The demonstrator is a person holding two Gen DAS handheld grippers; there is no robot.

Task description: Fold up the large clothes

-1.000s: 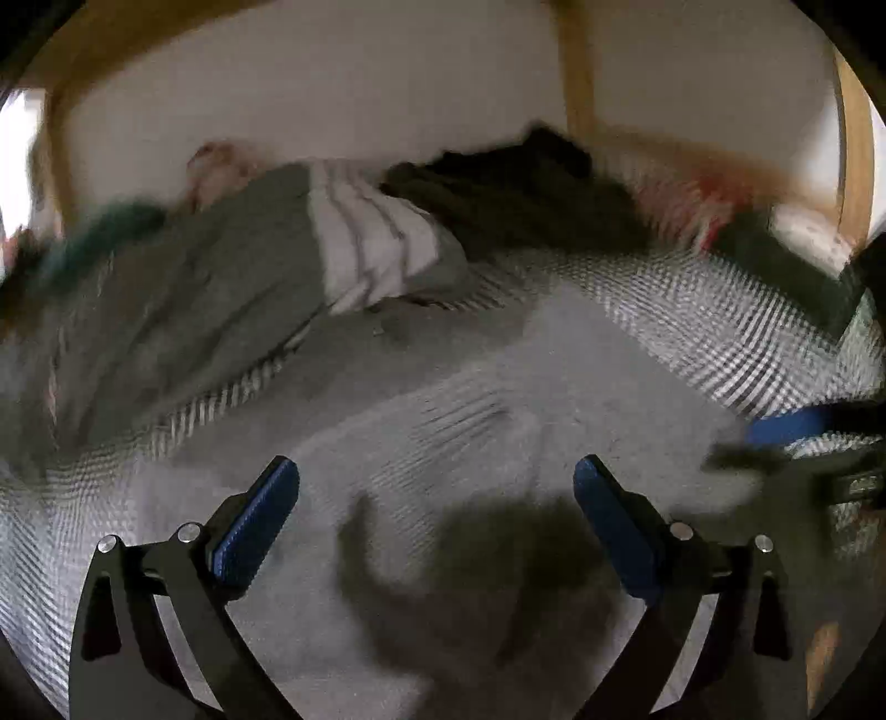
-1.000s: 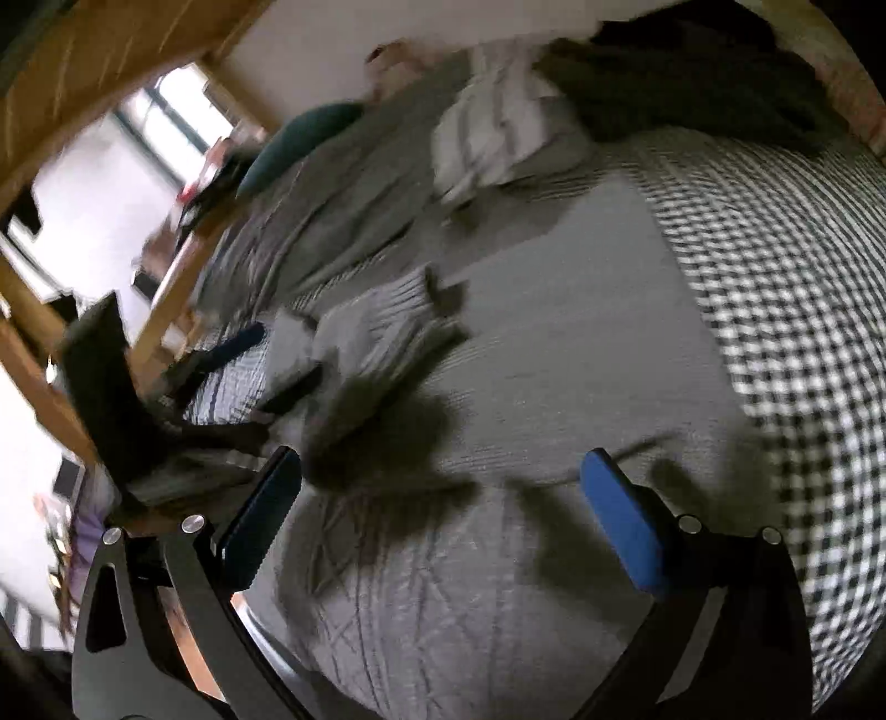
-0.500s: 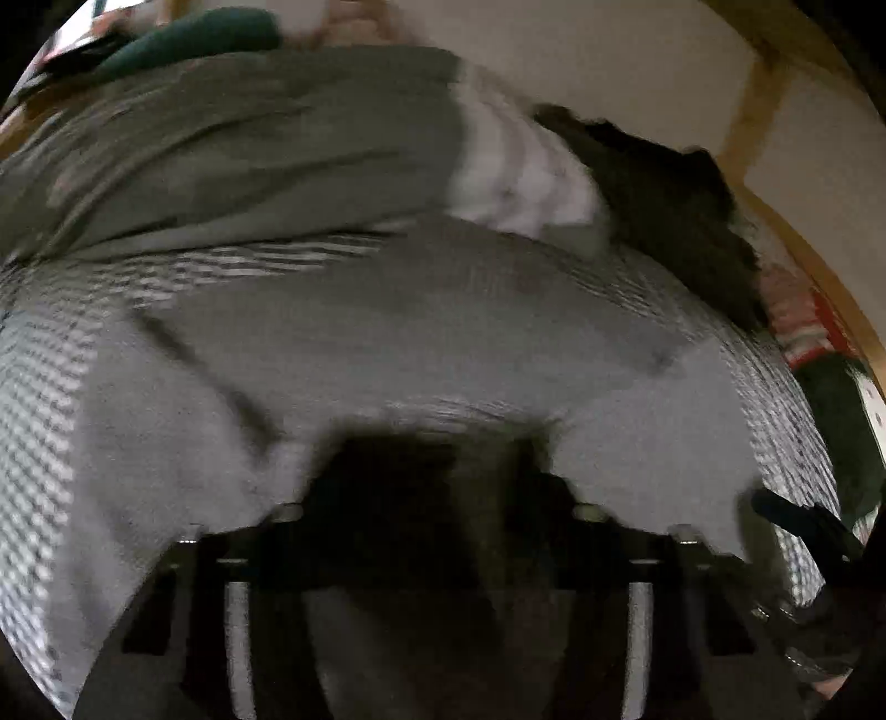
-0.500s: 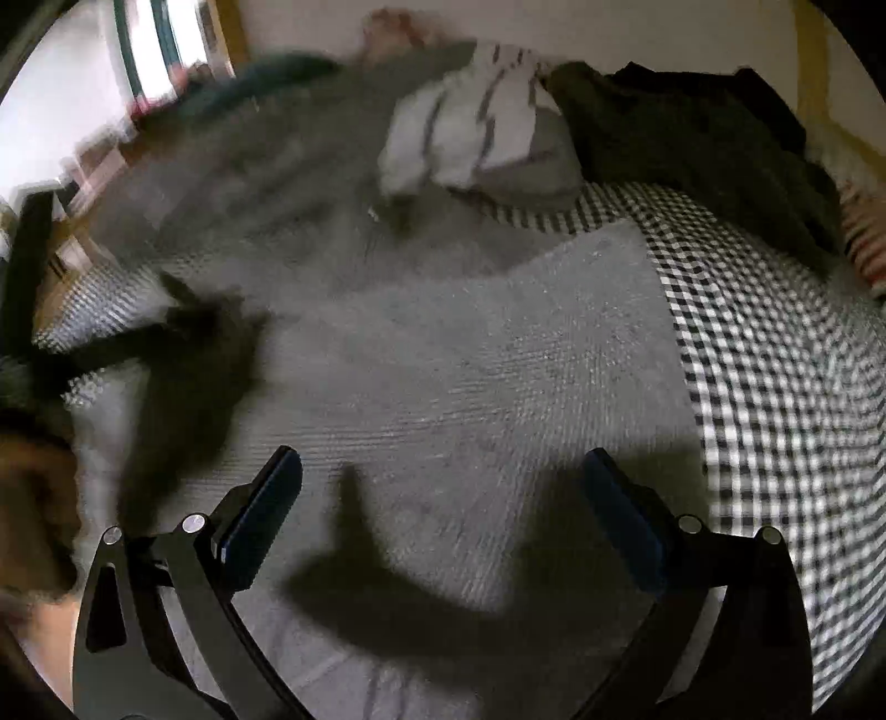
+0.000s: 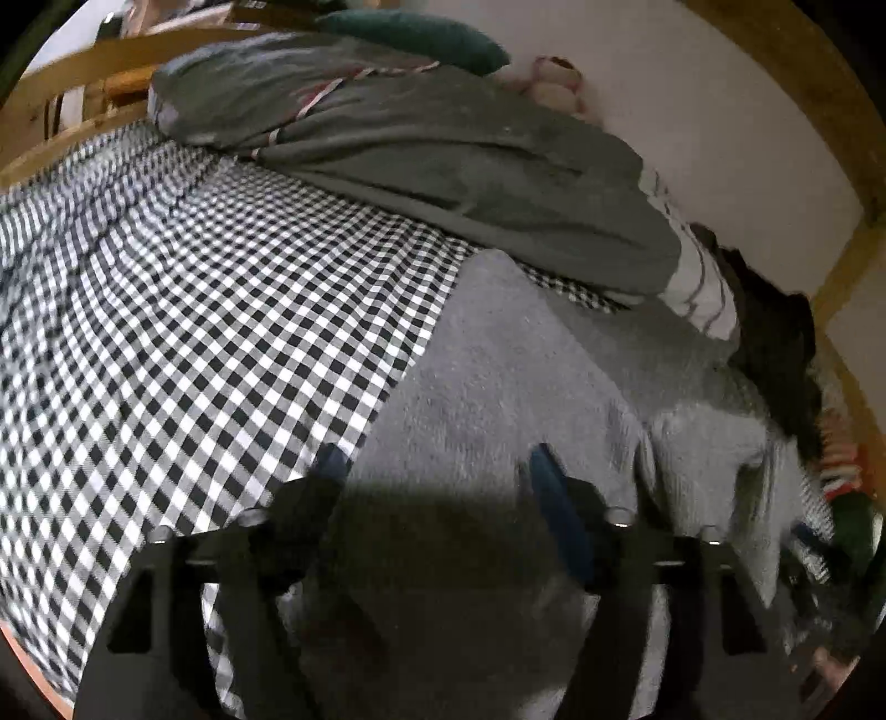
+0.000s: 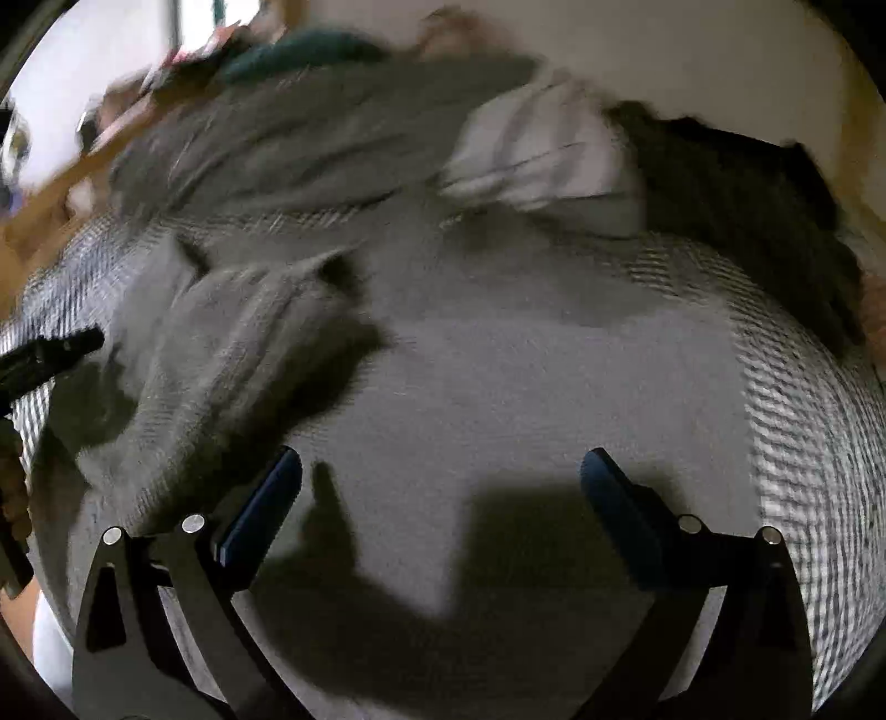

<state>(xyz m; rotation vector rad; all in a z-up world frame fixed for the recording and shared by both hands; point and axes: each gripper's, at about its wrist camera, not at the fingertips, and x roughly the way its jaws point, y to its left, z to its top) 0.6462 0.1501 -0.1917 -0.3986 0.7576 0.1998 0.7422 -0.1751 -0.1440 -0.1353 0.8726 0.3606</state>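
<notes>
stage: early, sweater [image 5: 498, 376] flat on checked sheet [image 5: 194, 310], one sleeve [image 6: 243, 332] folded in at 10 o'clock | left gripper [image 5: 437, 476]: spread, jaws just reopening, cloth between, not pinched | right gripper [image 6: 443, 471]: spread, empty | left: remaining folds

The left gripper [image 5: 437, 471] has swung over the grey knitted garment's [image 5: 498, 387] edge beside the black-and-white checked bedsheet [image 5: 194, 304]; its jaws have just been reopening, with cloth lying between them. A sleeve now lies folded inward.

Item count: one grey garment [image 5: 498, 387] spread flat; one checked bedsheet [image 5: 194, 304]; one grey duvet [image 5: 443, 149]; one teal pillow [image 5: 415, 33]; one striped white garment [image 5: 698, 288]; one dark clothing pile [image 5: 775, 343].
</notes>
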